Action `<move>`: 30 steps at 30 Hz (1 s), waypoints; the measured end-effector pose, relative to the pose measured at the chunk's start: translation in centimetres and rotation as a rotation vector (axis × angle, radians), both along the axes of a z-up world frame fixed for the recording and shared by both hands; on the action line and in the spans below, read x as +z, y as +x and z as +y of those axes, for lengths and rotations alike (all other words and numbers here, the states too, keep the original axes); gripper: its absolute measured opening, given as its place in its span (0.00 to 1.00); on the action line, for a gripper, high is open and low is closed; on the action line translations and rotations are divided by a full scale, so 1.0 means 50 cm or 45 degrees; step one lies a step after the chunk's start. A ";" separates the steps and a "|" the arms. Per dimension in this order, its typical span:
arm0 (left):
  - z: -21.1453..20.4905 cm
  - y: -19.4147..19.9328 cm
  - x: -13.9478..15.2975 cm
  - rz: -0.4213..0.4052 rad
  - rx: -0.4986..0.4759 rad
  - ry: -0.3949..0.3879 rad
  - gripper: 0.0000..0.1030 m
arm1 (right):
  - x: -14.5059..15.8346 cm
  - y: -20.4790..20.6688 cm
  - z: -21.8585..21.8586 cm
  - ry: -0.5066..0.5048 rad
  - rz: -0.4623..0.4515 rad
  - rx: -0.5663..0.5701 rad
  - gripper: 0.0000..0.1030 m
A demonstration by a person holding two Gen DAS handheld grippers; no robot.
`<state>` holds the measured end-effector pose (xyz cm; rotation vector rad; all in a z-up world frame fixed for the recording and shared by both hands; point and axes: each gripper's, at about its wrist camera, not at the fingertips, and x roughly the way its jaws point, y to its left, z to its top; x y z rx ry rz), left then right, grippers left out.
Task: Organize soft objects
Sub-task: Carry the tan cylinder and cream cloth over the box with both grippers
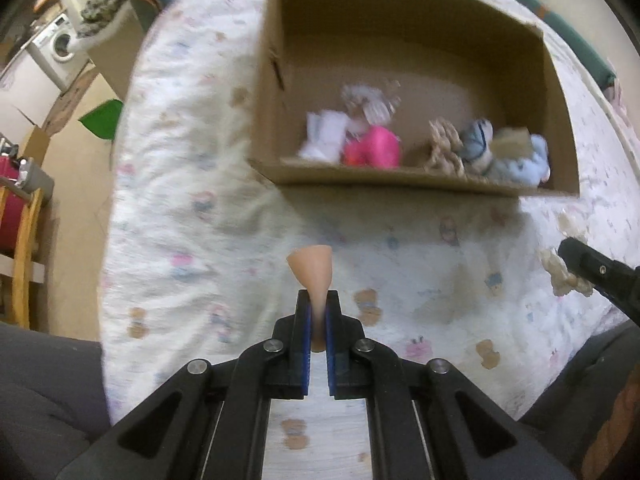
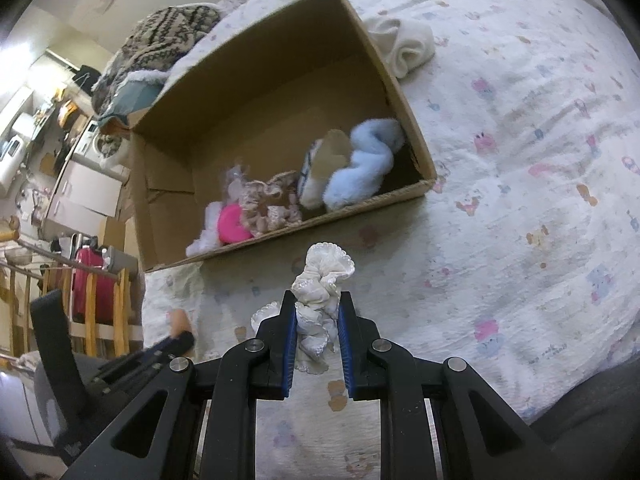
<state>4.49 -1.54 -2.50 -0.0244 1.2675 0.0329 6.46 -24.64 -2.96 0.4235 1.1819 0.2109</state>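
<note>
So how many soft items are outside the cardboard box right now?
3: a peach piece in the left gripper, a white scrunchie in the right gripper, a cream cloth behind the box. Others may be hidden.

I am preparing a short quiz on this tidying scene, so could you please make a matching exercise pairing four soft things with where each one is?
Things:
1. peach-coloured soft piece
2. white frilly scrunchie
3. light blue plush
4. rolled white cloth

Places:
A. inside the cardboard box, at its right end
B. on the bedsheet behind the box
C. pinched in the left hand-held gripper
D. pinched in the right hand-held gripper

Pairs: 1-C, 2-D, 3-A, 4-B
</note>
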 end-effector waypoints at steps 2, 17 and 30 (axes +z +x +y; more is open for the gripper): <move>0.030 0.003 0.020 -0.050 -0.001 0.021 0.06 | 0.014 -0.004 0.002 0.003 -0.046 0.010 0.20; 0.032 0.022 0.167 -0.404 -0.100 0.049 0.06 | 0.099 0.001 0.025 -0.034 -0.349 0.085 0.20; 0.035 0.124 0.160 -0.431 -0.094 -0.020 0.06 | 0.101 0.090 -0.002 0.028 -0.352 0.041 0.20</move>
